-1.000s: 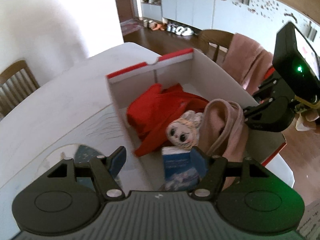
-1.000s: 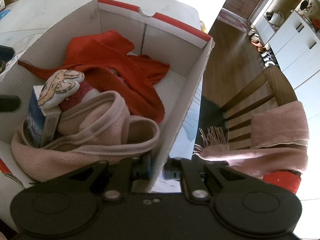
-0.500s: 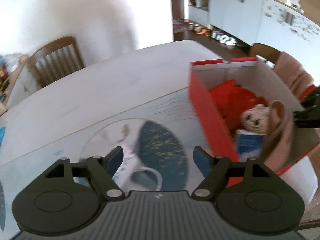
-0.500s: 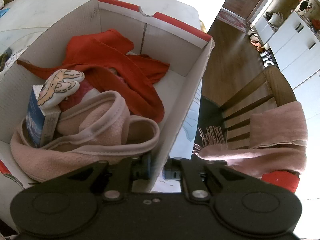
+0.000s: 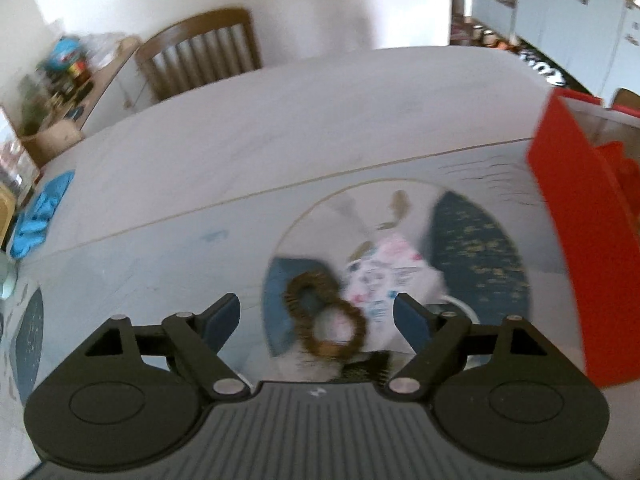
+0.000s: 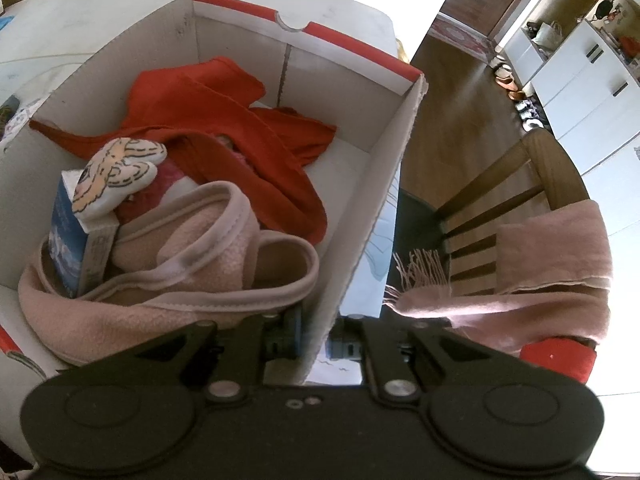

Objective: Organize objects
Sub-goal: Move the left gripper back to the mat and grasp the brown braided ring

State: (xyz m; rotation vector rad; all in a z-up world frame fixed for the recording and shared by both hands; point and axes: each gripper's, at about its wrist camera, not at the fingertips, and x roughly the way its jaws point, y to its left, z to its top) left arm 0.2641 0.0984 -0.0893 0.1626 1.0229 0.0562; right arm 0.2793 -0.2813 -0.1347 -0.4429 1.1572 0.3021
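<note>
The right gripper point(image 6: 316, 340) is pinched on the near wall of the red-and-white cardboard box point(image 6: 360, 216), its pads on either side of the cardboard, apparently to steady the box so it doesn't slide while things go in. Inside lie a crumpled red cloth garment point(image 6: 224, 120), a folded pink fleece wrap point(image 6: 192, 272), a small blue-and-white carton point(image 6: 70, 240) standing against the fleece, and a flat soft doll point(image 6: 116, 168) propped on the carton.

The left gripper point(image 5: 316, 316) is out over the pale table point(image 5: 280, 120) beside the box's red outer wall point(image 5: 576, 216). Its jaws have just been opening and now stand wide with nothing pressed between them. Just below them lies a brown fuzzy hair tie twisted into a figure eight point(image 5: 324, 316), resting on the table's printed mat. It looks like the next item for the box, and the wide jaws suit straddling it.
</note>
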